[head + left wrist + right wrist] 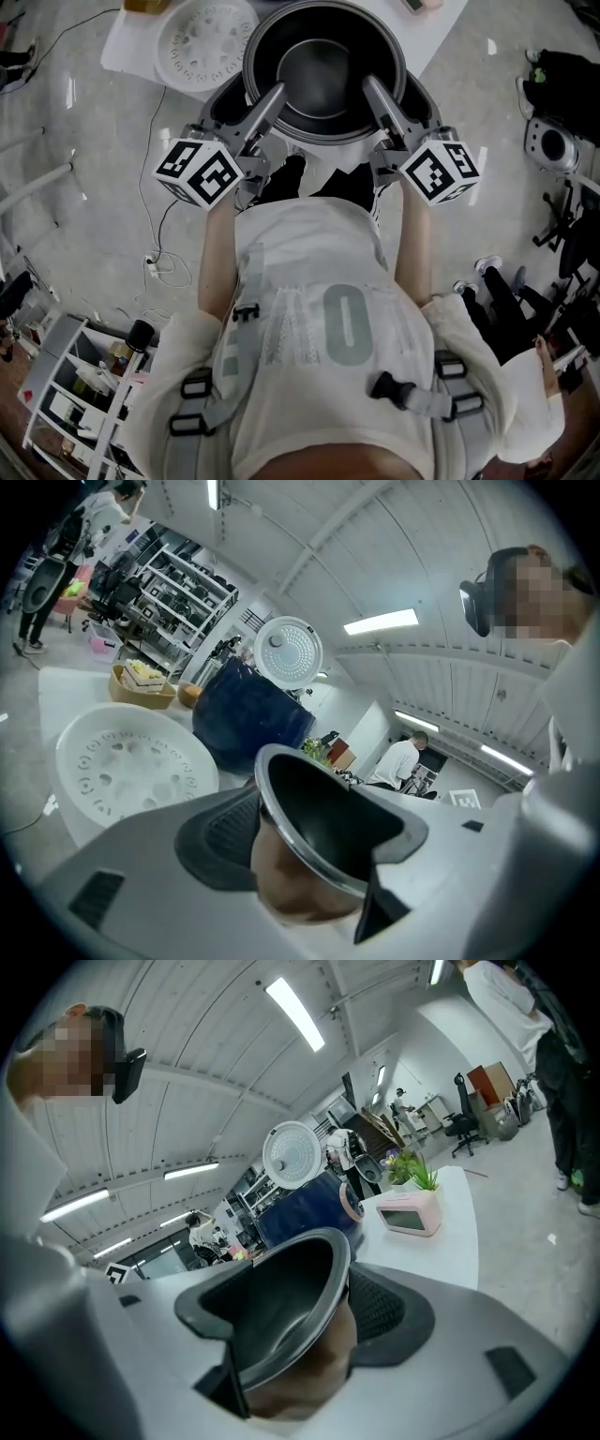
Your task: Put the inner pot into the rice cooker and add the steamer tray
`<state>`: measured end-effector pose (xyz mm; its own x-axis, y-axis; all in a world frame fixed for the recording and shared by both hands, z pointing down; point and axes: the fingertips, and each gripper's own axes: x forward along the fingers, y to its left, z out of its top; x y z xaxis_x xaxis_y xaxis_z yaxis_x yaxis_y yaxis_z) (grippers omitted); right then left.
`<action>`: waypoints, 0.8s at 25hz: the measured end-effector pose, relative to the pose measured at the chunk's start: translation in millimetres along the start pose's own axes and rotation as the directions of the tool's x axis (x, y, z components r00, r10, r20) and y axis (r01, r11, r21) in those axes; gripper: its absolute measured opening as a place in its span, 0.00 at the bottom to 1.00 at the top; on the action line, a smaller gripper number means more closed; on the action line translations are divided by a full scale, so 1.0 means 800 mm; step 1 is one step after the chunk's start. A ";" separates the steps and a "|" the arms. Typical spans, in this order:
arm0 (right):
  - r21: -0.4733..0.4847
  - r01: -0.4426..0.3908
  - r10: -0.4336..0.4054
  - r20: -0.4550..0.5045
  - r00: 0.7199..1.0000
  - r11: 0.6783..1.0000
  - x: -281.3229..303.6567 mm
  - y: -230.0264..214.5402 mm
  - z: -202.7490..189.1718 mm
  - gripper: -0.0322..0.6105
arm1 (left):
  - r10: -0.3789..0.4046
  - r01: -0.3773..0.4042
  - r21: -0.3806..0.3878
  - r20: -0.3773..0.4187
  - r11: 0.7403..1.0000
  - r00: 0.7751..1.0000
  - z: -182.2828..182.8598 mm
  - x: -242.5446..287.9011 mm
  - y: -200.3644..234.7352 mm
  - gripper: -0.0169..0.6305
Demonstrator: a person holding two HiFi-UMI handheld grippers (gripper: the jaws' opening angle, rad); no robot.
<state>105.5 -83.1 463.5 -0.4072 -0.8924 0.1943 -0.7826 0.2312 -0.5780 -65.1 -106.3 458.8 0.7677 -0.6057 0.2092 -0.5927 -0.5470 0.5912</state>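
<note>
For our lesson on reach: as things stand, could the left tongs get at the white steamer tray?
Probably not yet. The left tongs are clamped on the rim of the inner pot. The steamer tray lies uncovered close beside, so the way looks free once they let go.

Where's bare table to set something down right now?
Bare table on the right, between the pink clock and the near edge. Left is crowded: steamer tray, basket behind it. The inner pot fills the centre.

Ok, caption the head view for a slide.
Left gripper and right gripper grip the inner pot by opposite rim edges; steamer tray lies beside it.
</note>
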 end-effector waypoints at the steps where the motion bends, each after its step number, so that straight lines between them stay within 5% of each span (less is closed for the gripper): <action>1: -0.011 0.008 -0.008 -0.002 1.000 1.000 0.001 0.000 -0.001 0.54 | -0.002 0.002 0.000 0.001 1.000 1.000 0.001 0.000 -0.001 0.49; 11: -0.092 0.033 -0.037 -0.040 0.999 0.995 0.002 0.001 0.001 0.54 | -0.001 0.001 -0.002 0.002 1.000 1.000 0.006 0.003 -0.001 0.49; 20: -0.151 0.009 0.001 0.066 0.998 0.988 -0.013 0.034 0.062 0.54 | -0.067 0.067 0.002 0.129 0.998 0.989 0.065 0.006 -0.035 0.49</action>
<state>111.9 -87.1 406.8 -0.3758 -0.9159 0.1410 -0.8486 0.2790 -0.4496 -57.6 -123.6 403.0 0.7677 -0.6373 0.0671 -0.5403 -0.5875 0.6025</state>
